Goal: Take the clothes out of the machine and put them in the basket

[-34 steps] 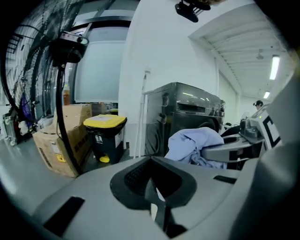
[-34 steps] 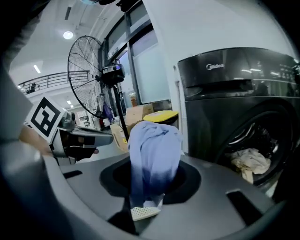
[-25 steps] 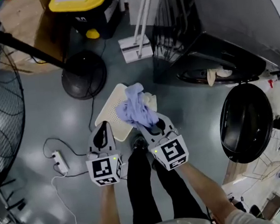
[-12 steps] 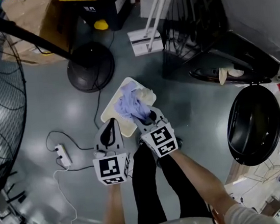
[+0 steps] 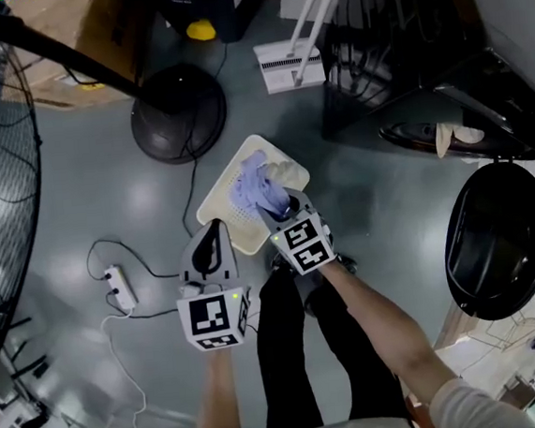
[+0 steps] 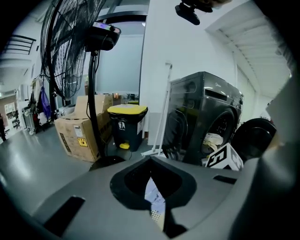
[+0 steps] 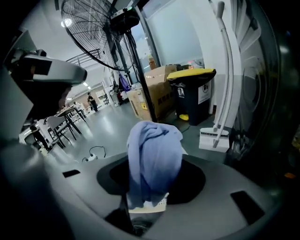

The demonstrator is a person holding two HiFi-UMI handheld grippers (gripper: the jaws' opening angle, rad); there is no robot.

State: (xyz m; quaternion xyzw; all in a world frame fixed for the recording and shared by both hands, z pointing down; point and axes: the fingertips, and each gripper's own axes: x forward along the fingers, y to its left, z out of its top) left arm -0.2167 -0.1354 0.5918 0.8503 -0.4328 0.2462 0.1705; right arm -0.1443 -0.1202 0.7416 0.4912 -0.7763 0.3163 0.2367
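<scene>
A cream perforated basket [image 5: 216, 192] sits on the grey floor, with a cream garment [image 5: 287, 173] in it. My right gripper [image 5: 276, 204] hangs low over the basket, shut on a lavender cloth [image 5: 253, 185] that bunches over the jaws [image 7: 154, 159]. Its jaws have just been opening, with the cloth still between them. My left gripper [image 5: 214, 228] is shut and empty, just left of the basket's near edge. The dark washing machine [image 5: 482, 94] stands at the right with its round door [image 5: 494, 238] swung open. A cream garment [image 5: 458, 134] lies in its drum mouth.
A fan's round base [image 5: 178, 113] and pole stand just behind the basket. A power strip [image 5: 117, 287] with cables lies on the floor at the left. A white broom head [image 5: 289, 65], a cardboard box [image 6: 77, 126] and a yellow-lidded bin [image 6: 126, 124] are further back. The person's legs [image 5: 280, 348] are below.
My right gripper has come down with the lavender cloth, from above the basket to low over it. The left gripper has barely moved.
</scene>
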